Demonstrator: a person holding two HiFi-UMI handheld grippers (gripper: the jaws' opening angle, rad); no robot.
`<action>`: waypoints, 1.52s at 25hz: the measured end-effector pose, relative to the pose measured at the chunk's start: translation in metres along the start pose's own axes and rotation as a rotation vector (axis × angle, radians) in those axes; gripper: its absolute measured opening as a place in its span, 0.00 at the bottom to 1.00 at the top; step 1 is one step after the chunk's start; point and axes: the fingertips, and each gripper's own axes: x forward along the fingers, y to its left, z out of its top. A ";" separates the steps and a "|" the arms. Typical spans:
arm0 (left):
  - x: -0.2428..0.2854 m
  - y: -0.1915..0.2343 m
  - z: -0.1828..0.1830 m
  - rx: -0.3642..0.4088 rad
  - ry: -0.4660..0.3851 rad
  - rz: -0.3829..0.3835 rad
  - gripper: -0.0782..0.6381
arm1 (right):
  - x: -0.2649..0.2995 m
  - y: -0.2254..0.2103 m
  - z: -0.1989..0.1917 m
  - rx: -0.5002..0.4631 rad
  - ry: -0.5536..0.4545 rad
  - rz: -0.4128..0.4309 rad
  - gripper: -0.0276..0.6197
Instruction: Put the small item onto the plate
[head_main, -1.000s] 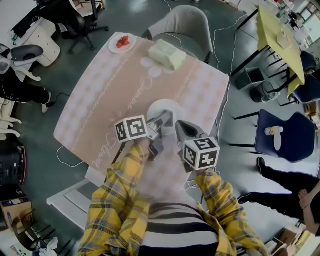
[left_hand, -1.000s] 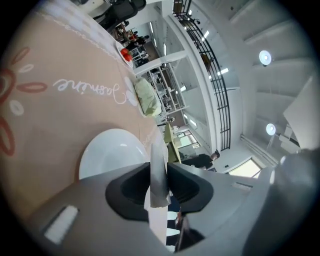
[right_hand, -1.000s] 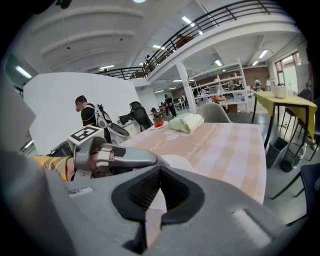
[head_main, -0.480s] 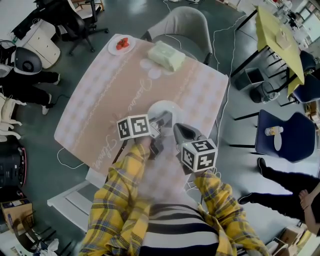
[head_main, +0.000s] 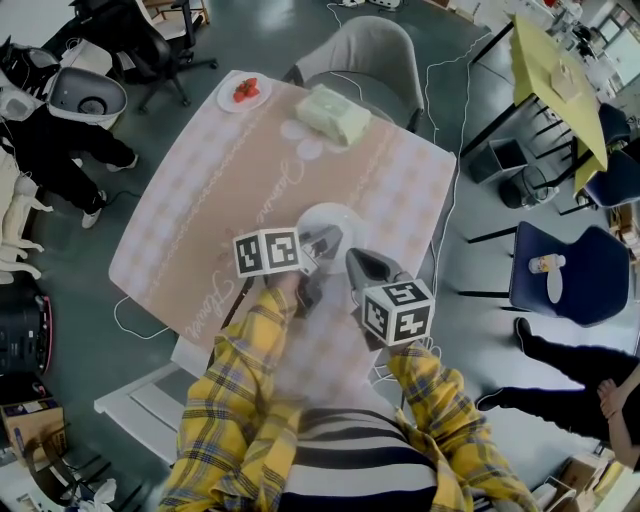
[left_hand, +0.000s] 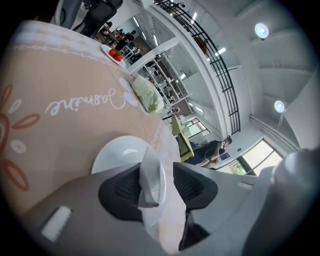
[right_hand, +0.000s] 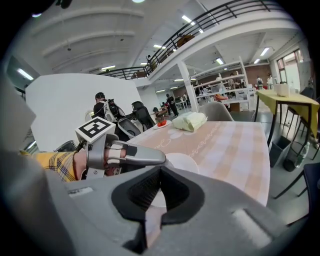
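The white plate (head_main: 335, 216) lies on the pink checked tablecloth (head_main: 220, 190), near the front edge. My left gripper (head_main: 322, 240) hangs over the plate's near rim. In the left gripper view its jaws (left_hand: 157, 167) are opening around a small pale grey item (left_hand: 151, 175). The item leans on the left pad, and a gap shows at the right pad; the plate (left_hand: 117, 152) lies just beyond. My right gripper (head_main: 358, 262) waits beside the plate, its tips (right_hand: 160, 170) together and empty.
A small plate of red fruit (head_main: 244, 90) sits at the table's far corner, with a pale green pack (head_main: 335, 112) beside it. A grey chair (head_main: 375, 45) stands behind the table. A person (head_main: 60, 120) is at the far left, and a blue chair (head_main: 570, 270) at the right.
Both grippers have barely shifted and stay by the plate. The person at the far left has moved further into view.
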 end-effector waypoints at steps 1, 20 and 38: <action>-0.001 0.001 -0.001 0.015 0.005 0.012 0.36 | 0.000 0.000 0.000 0.001 -0.001 0.000 0.04; -0.007 0.015 0.003 0.734 0.039 0.342 0.49 | -0.001 0.000 -0.006 0.012 0.004 0.005 0.04; -0.051 -0.037 -0.021 0.548 -0.130 0.101 0.12 | -0.005 0.001 -0.007 0.008 -0.001 -0.003 0.04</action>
